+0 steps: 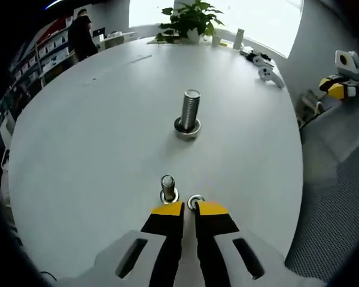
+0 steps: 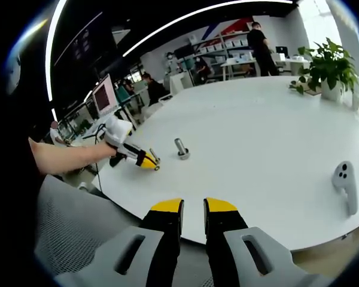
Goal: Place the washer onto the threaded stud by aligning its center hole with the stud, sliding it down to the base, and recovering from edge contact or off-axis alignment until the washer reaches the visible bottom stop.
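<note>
white table (image 1: 96, 137), silver stud (image 1: 191, 110), silver washer (image 1: 195, 201), yellow-tipped black left gripper (image 1: 189, 208), green plant (image 1: 188, 19).

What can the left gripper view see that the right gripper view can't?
Left gripper view: the washer pinched at the left hand-held gripper tips, beside the small stud, and a yellow and white robot past the table's edge.

Right gripper view: the person's arm, the right hand-held gripper open, and a white controller nearby.

Both: the white table, the big stud and the potted plant.
</note>
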A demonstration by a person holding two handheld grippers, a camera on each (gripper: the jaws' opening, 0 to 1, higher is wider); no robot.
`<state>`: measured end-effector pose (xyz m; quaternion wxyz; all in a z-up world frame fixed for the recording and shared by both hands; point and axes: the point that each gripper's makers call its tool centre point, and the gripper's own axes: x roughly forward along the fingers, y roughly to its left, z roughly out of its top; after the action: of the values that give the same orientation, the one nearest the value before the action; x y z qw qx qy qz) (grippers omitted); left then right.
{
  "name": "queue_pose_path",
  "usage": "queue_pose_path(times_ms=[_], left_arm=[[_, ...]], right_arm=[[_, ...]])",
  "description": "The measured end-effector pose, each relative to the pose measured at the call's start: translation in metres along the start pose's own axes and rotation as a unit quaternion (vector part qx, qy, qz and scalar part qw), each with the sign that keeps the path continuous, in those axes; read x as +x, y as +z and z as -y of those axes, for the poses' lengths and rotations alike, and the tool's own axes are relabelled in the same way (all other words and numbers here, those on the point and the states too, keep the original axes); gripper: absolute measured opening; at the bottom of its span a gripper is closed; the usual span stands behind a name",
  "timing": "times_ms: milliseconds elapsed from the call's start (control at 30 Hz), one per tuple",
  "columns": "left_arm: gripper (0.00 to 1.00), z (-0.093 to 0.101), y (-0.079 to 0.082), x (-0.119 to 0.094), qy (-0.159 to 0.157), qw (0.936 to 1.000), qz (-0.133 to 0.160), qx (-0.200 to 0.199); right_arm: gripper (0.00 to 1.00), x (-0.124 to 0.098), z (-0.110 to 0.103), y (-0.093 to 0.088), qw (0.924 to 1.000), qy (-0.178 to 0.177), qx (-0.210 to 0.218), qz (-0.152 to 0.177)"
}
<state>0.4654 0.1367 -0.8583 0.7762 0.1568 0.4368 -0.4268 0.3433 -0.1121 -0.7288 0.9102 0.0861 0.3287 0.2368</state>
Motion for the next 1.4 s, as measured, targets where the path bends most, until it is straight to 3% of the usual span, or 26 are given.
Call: queue_pose_path(times_ms=[267,400,533,600,800,900,1167,1400], left_arm=[[0.04,0.002,0.000,0.002,0.001,0.9998,-0.006,0.017],[0.04,0.003,-0.002,0.002,0.015,0.9978,-0.012,0.063],[0.01,0.002,0.000,0.003,0.038,0.9906,-0.014,0.131],[0.01,0.005,-0.002,0.004,0.036,0.9920,-0.013,0.120],[0.00,0.005,-0.005,-0.001,0.045,0.9851,-0.018,0.165],[0.00,0.009,-0.001,-0.007,0.038,0.9889,-0.005,0.144],[0.00,0.010,0.001,-0.022,0.047,0.9910,0.011,0.125],[0.00,0.006,0.014,-0.039,0.056,0.9921,0.032,0.107]], right_arm=[[0.16,0.000,0.000,0.001,1.0000,0.000,0.002,0.004],[0.16,-0.001,0.000,0.001,1.0000,0.000,0.003,0.005],[0.16,0.000,0.001,0.001,1.0000,0.000,0.003,0.006],[0.16,0.000,0.000,0.002,1.0000,0.000,0.004,0.006],[0.16,0.000,0.000,0.001,1.0000,0.000,0.003,0.005],[0.16,0.000,0.000,0.002,1.0000,0.001,0.003,0.006],[0.16,0.000,-0.001,0.003,1.0000,0.000,0.004,0.009],[0.16,-0.001,-0.001,0.002,1.0000,0.001,0.002,0.007]])
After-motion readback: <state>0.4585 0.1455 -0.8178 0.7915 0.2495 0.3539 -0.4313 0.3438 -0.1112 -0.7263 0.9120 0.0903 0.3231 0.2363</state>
